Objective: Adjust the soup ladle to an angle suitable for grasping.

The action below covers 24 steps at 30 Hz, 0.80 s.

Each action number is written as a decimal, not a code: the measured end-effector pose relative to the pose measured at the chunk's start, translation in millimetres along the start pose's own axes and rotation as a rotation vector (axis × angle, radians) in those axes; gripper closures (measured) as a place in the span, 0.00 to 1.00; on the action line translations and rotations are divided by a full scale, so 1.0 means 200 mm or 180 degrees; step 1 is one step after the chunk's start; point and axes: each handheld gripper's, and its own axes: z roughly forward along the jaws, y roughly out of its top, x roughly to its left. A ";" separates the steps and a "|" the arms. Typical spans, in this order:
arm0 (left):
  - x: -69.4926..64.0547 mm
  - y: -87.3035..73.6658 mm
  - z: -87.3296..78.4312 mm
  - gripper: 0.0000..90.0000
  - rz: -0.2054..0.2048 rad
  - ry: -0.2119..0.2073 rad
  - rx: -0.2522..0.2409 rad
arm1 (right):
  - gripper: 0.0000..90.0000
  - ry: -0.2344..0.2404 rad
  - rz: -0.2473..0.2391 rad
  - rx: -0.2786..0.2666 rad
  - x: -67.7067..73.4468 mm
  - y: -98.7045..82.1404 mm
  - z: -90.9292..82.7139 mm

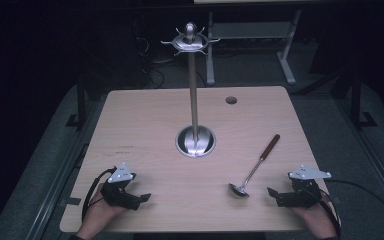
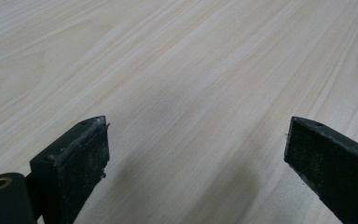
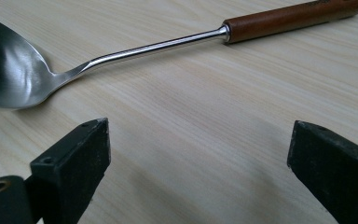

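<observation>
Pale wooden desk (image 1: 145, 125) first; a tall steel utensil stand with round base and hooked crown (image 1: 195, 100) rises at its middle. A steel ladle with brown wooden handle (image 1: 256, 165) lies flat at right, near the right gripper (image 1: 276, 194), fingers wide apart, empty. Left gripper (image 1: 140, 197): fingers likewise spread over bare wood.
</observation>
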 end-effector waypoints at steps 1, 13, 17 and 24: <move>0.00 0.00 0.00 0.07 0.0000 0.0000 0.0000 | 0.07 0.0000 0.0000 0.0000 0.00 0.00 0.00; 0.00 0.00 -0.01 0.07 -0.0006 -0.0020 -0.0030 | 0.52 0.0230 0.0031 -0.0044 0.04 0.05 -0.03; 0.00 0.00 0.00 0.07 -0.0008 -0.0029 -0.0024 | 0.76 0.0380 0.0015 -0.0013 0.07 0.09 -0.02; 0.00 0.00 0.00 0.07 -0.0024 -0.0042 -0.0033 | 1.00 0.0526 -0.0006 -0.0031 0.09 0.16 0.00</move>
